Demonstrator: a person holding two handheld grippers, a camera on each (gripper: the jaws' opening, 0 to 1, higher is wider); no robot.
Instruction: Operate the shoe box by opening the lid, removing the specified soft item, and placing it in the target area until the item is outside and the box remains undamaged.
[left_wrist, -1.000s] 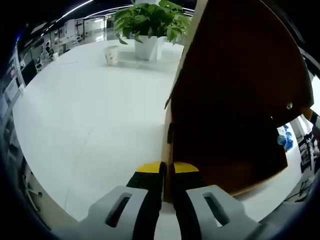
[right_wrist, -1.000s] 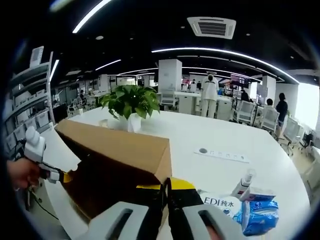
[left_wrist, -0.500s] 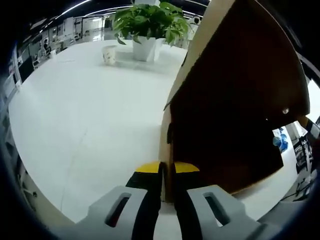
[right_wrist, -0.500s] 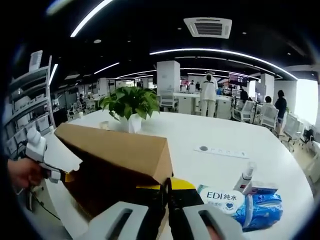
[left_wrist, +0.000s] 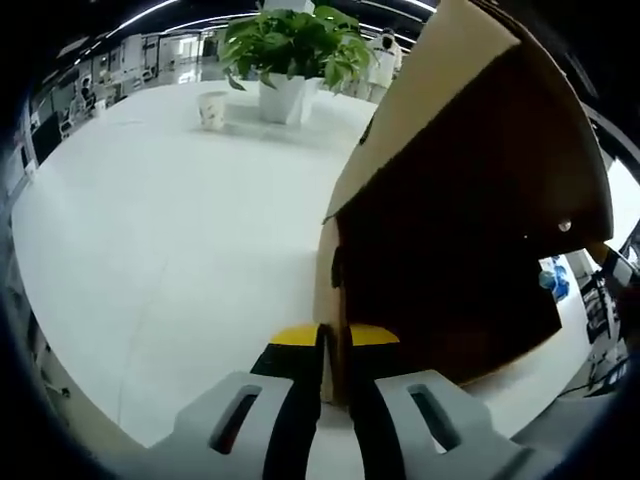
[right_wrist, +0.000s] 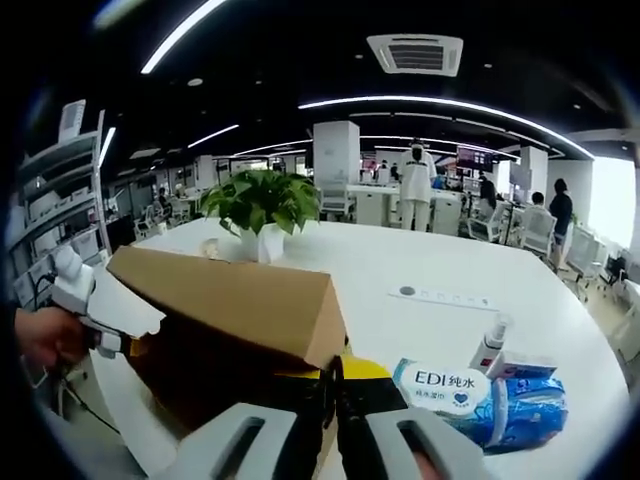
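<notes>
Both ends of the shoe-box lid (right_wrist: 235, 300) are pinched right now: the right hand-held gripper (right_wrist: 333, 372) has its jaws closed on the near corner, and in the left gripper view the left hand-held gripper (left_wrist: 334, 338) is clamped on the lid's thin cardboard edge.

And the lid is tipping further than a second ago. In the left gripper view its tan outer face (left_wrist: 420, 100) has swung into sight along the top, where earlier the dark underside took almost the whole panel. In the right gripper view the lid sits lower and flatter, and the blue wipes packet (right_wrist: 480, 398) printed "EDI" now lies plainly on the white counter (right_wrist: 440, 330) to the right, having crept out from behind the gripper.

My read: the opening step is well under way, the lid lifted clear. The soft item is likely that packet, already outside the box, though I cannot confirm it. The box body itself I cannot make out. The potted plant (right_wrist: 258, 208) stands well behind, and the other gripper (right_wrist: 75, 300) holds the far corner.
</notes>
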